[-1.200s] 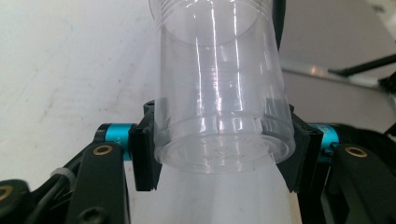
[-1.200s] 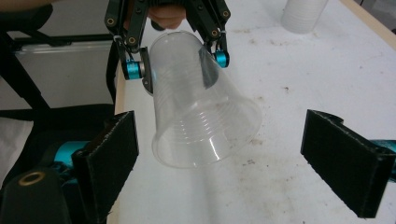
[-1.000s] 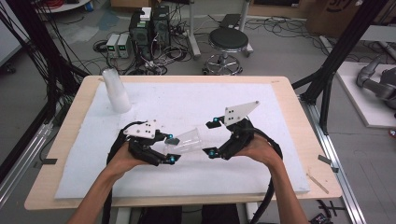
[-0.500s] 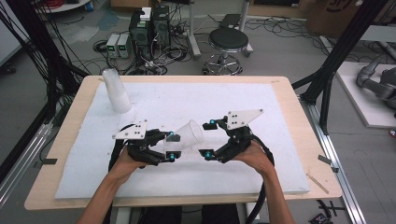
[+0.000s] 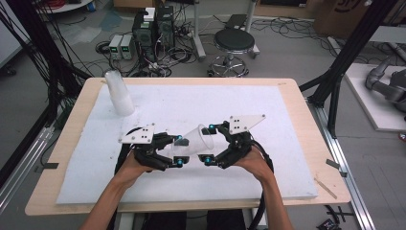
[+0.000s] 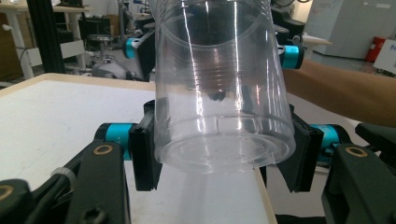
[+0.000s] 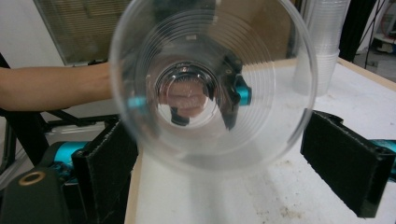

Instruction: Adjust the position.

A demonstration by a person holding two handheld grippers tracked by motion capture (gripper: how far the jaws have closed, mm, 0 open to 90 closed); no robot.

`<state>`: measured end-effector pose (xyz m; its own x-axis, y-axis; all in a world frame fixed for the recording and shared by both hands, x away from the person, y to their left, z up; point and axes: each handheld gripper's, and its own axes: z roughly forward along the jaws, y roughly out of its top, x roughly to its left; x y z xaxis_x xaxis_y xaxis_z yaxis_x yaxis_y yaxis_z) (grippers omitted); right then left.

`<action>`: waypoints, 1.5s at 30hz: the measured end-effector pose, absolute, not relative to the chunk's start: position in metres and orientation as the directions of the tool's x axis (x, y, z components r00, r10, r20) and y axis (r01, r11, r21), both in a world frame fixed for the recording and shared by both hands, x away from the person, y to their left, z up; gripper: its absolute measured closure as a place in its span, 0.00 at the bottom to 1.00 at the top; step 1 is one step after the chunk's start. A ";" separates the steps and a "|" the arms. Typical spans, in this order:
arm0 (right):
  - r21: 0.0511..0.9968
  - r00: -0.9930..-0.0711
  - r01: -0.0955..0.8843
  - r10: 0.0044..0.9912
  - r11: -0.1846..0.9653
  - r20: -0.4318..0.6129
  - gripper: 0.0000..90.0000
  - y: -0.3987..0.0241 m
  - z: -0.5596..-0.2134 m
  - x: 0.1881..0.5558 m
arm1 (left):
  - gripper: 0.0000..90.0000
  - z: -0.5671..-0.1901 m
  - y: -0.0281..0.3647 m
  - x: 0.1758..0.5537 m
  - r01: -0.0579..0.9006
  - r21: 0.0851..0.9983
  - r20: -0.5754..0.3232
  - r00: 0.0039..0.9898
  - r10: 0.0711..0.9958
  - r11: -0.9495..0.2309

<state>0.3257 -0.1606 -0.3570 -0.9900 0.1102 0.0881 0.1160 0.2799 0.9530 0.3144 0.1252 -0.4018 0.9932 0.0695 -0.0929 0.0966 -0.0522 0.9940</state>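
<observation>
The high view looks forward and down on the table [image 5: 292, 103] from above the person's side. Each gripper view looks along its own jaws at close range. All three share the clear cup [image 5: 197, 140] [image 6: 219, 84] [image 7: 212, 84], seen base-first from the left gripper [image 5: 178, 151] and mouth-first from the right gripper [image 5: 208, 143].

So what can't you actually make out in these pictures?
- Right gripper view: the clear cup is blurred up close; whether the pads touch its rim is unclear.
- Left gripper view: the cup's top is cut off by the frame edge.
- High view: the cup stack is too small to count.
</observation>
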 end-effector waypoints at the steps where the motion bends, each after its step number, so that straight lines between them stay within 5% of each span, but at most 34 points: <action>1: 0.954 -0.990 0.117 0.108 0.276 0.090 0.13 -0.160 -0.357 0.326 | 0.46 -0.401 0.124 0.314 0.096 0.994 -0.093 0.994 0.066 -0.055; 10: 0.961 -0.991 0.125 0.076 0.245 0.110 0.13 -0.154 -0.357 0.326 | 0.46 -0.402 0.119 0.315 0.095 0.993 -0.092 0.994 0.054 -0.063; 18: 0.969 -0.992 0.127 0.030 0.212 0.123 0.32 -0.154 -0.358 0.327 | 0.46 -0.402 0.117 0.314 0.095 0.993 -0.091 0.995 0.048 -0.075; 24: 0.970 -0.993 0.115 0.020 0.215 0.113 0.36 -0.154 -0.358 0.328 | 0.45 -0.402 0.117 0.314 0.094 0.992 -0.089 0.995 0.052 -0.086; 25: 0.969 -0.993 0.118 0.019 0.217 0.117 0.36 -0.154 -0.358 0.327 | 0.38 -0.402 0.116 0.314 0.101 0.991 -0.094 0.992 0.082 -0.091; 27: 0.970 -0.993 0.116 0.019 0.216 0.115 0.36 -0.154 -0.358 0.327 | 0.06 -0.402 0.115 0.315 0.139 0.983 -0.121 0.982 0.143 -0.118; 28: 0.970 -0.993 0.115 0.022 0.215 0.113 0.36 -0.154 -0.358 0.328 | 0.02 -0.402 0.115 0.316 0.139 0.983 -0.121 0.982 0.147 -0.120; 38: 0.965 -0.992 0.126 0.046 0.229 0.118 0.36 -0.158 -0.358 0.328 | 0.02 -0.398 0.122 0.314 0.135 0.979 -0.108 0.979 0.173 -0.152; 45: 0.955 -0.987 0.137 0.120 0.262 0.109 0.37 -0.165 -0.354 0.332 | 0.02 -0.404 0.145 0.306 0.158 0.964 -0.075 0.935 0.347 -0.215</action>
<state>0.3317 -0.1651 -0.3542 -0.9868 0.1199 0.1087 0.1371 0.2625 0.9551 0.3058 0.1453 -0.4036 0.9349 0.3467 -0.0754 0.1576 -0.2154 0.9637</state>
